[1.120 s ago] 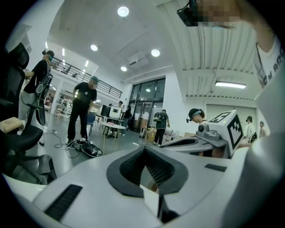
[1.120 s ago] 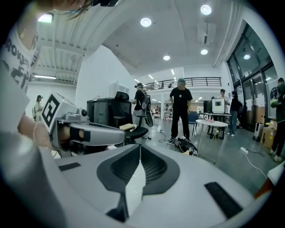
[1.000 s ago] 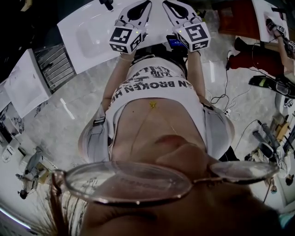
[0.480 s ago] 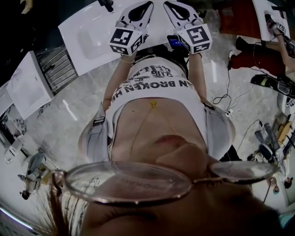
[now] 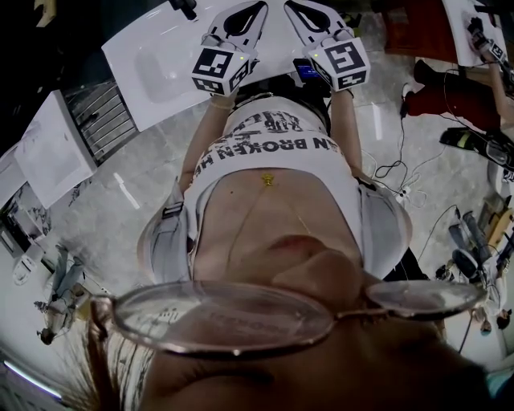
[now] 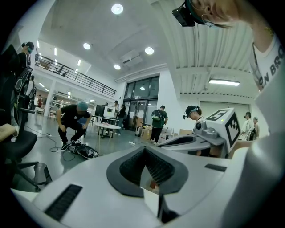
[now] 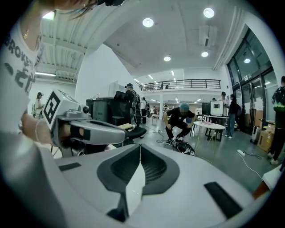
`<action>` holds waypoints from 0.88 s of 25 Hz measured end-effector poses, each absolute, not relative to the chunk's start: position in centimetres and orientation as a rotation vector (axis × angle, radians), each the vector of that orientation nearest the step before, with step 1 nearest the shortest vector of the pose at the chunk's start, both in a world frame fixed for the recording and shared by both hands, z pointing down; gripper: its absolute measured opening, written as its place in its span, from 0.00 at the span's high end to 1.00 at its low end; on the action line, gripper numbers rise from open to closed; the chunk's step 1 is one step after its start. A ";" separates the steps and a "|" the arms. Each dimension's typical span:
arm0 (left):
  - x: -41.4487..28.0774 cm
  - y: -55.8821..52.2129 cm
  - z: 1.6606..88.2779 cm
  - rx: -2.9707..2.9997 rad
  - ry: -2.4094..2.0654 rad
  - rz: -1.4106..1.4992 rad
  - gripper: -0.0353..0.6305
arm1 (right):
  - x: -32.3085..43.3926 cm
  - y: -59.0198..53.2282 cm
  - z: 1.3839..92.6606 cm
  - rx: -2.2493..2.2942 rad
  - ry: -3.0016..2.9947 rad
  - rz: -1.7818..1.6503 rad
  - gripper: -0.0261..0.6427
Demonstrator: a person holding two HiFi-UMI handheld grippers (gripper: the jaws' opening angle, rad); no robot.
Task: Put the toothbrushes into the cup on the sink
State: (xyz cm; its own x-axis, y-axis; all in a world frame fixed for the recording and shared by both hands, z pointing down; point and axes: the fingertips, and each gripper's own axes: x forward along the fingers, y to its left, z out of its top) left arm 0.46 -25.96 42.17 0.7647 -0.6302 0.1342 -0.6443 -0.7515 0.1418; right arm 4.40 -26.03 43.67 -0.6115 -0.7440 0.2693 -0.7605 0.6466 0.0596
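Observation:
No toothbrush and no cup shows in any view. In the head view my left gripper (image 5: 255, 6) and right gripper (image 5: 289, 6) are held side by side in front of the person's chest, over the near edge of a white sink (image 5: 152, 56). Both point away from the body. In the left gripper view the jaws of my left gripper (image 6: 144, 148) meet at the tips with nothing between them. In the right gripper view my right gripper (image 7: 140, 145) is likewise shut and empty. Both gripper views look out level into a large hall, not at the sink.
A black faucet (image 5: 185, 6) stands at the sink's back. Cables (image 5: 393, 172) and gear lie on the tiled floor to the right. In the hall a crouching person (image 7: 180, 122), a round white table (image 7: 209, 126) and an office chair (image 7: 133, 130) are visible.

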 end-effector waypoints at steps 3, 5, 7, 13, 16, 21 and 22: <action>0.5 -25.9 42.1 2.779 -1.009 0.116 0.93 | 4.4 -25.9 43.6 1.219 -2.599 0.090 0.92; 0.6 -25.9 42.1 2.780 -1.007 0.115 0.93 | 4.4 -25.8 43.7 1.220 -2.596 0.091 0.92; 0.6 -25.9 42.2 2.779 -1.004 0.118 0.93 | 4.5 -25.8 43.9 1.219 -2.587 0.094 0.92; 1.4 -26.0 42.4 2.780 -1.001 0.131 0.93 | 5.3 -25.9 44.2 1.227 -2.591 0.112 0.92; 1.7 -26.0 42.4 2.777 -1.002 0.134 0.93 | 5.5 -25.9 44.1 1.218 -2.593 0.119 0.92; 1.4 -26.3 42.7 2.771 -0.998 0.140 0.93 | 4.9 -25.9 44.5 1.191 -2.592 0.126 0.92; 1.4 -26.3 42.7 2.772 -0.996 0.138 0.93 | 4.8 -25.9 44.5 1.193 -2.592 0.126 0.92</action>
